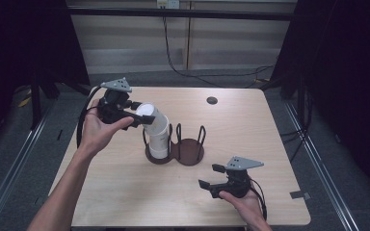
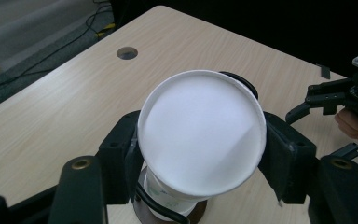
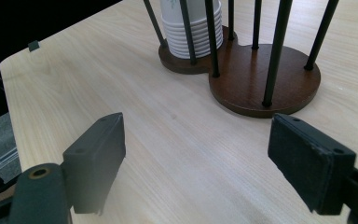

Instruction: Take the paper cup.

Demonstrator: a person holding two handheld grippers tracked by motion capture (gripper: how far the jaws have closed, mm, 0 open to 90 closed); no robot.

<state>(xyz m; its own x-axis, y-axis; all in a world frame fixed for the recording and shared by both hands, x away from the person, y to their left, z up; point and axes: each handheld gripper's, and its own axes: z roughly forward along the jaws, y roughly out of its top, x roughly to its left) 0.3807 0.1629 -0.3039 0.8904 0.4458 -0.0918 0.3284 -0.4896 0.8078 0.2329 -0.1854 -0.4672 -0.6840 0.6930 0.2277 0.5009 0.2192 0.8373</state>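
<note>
Grasping the top white paper cup [image 2: 201, 135] of the stack tilting from the dark wooden two-ring holder [image 1: 189, 153], the left gripper [image 1: 136, 114] is nearer; the right gripper [image 1: 213, 176] rests released on the bench [image 1: 250, 125].

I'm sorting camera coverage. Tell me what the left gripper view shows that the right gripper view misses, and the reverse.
Left gripper view: the left hand-held gripper clamped on the top cup of the stack, seen bottom-on, plus the right hand-held gripper farther off and the table's round hole.

Right gripper view: the holder's empty ring between its rods, and the stacked cup rims.

Both: the wooden table and the cup stack in the holder.
</note>
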